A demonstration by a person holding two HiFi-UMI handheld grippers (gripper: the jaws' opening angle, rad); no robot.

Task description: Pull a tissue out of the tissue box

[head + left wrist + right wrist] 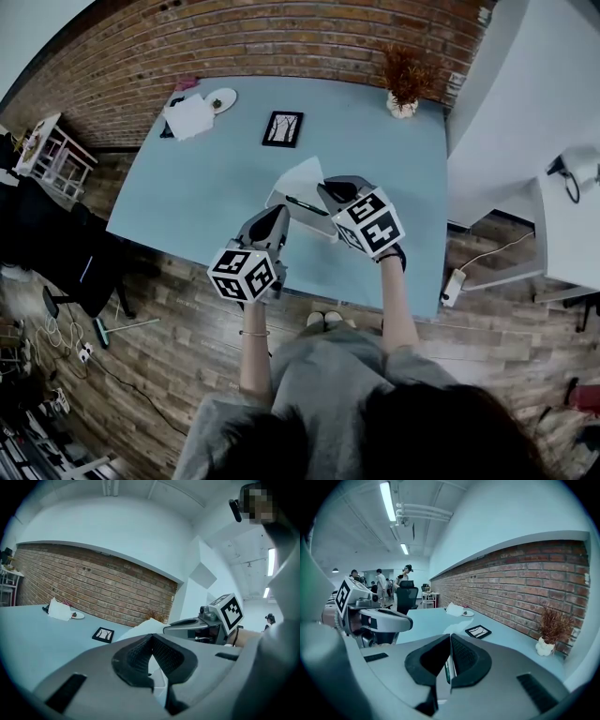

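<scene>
A white tissue box [314,221] lies on the pale blue table [187,206] near its front edge. From the box's slot a white tissue [302,178] stands up in a peak. My right gripper [327,190] is at that peak's right side, shut on the tissue, and a thin strip of it shows between the pads [448,665]. The left gripper [278,215] rests at the box's near left corner with its tips together [150,637]. Whether it pinches the box is hidden. In the left gripper view the tissue [146,626] rises just past the tips.
Farther back on the table are a small black picture frame [282,128], a dried plant in a white pot [405,90], a folded white napkin [190,117] and a small plate [221,100]. A white cabinet [525,122] stands to the right. People stand far off [380,584].
</scene>
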